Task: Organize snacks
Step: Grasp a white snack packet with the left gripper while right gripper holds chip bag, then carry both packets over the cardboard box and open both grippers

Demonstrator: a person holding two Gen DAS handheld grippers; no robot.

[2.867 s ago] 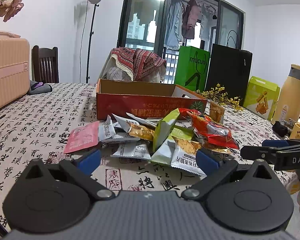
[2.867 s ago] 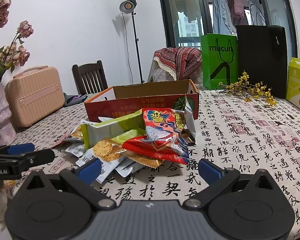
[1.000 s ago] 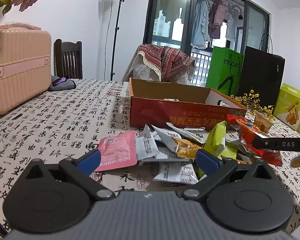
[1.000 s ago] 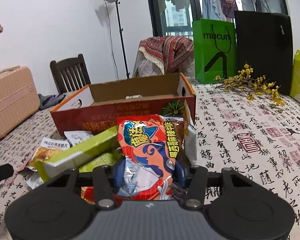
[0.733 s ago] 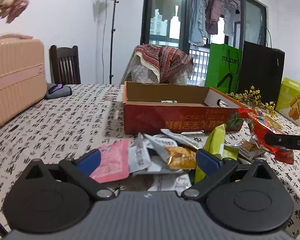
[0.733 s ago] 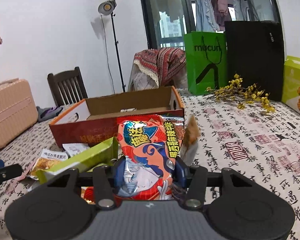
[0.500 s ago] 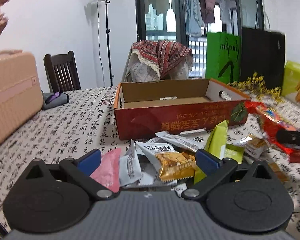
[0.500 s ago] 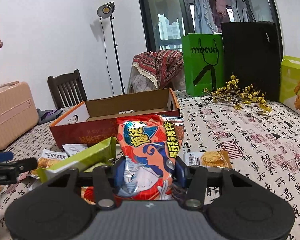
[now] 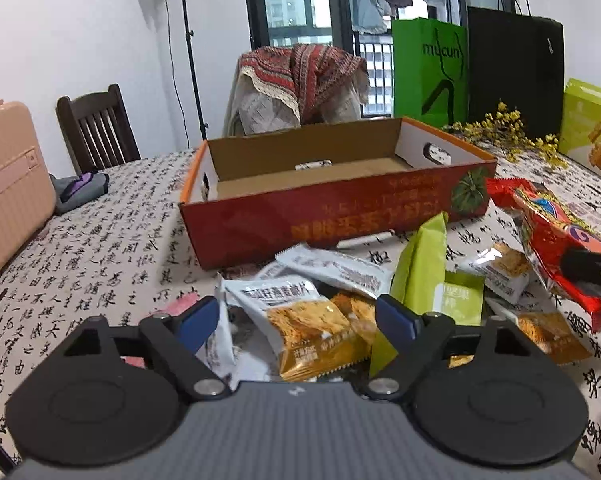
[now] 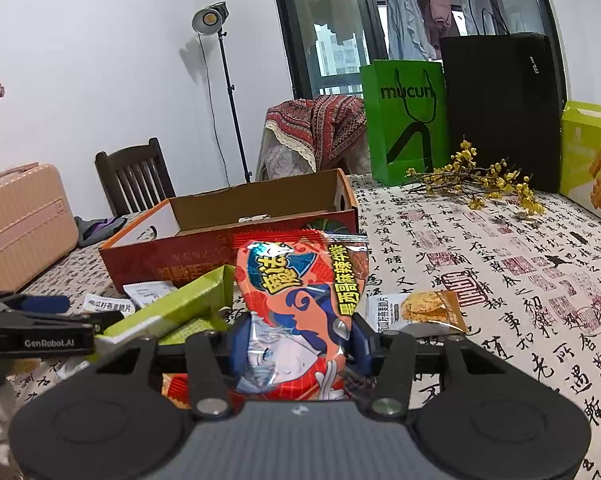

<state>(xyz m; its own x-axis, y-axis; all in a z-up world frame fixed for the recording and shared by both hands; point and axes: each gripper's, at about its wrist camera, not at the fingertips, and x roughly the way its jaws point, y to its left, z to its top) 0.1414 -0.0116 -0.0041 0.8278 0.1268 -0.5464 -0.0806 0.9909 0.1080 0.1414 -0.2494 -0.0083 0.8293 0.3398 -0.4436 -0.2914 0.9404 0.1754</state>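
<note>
1. The right gripper (image 10: pixel 298 340) fills the lower middle of its own wrist view, its blue pads (image 10: pixel 239 338) drawn close and pressed on both sides of the red snack packet (image 10: pixel 300 300), which stands up between them.
2. The same gripper shows at the right edge of the left wrist view as a dark finger (image 9: pixel 590 268) across that packet.
3. The left gripper (image 9: pixel 298 320) sits low in the centre of its own view, jaws wide but just narrowing, with a white-and-gold cracker packet (image 9: pixel 300 324) between the pads, untouched.
4. It also appears at the left edge of the right wrist view.
</note>
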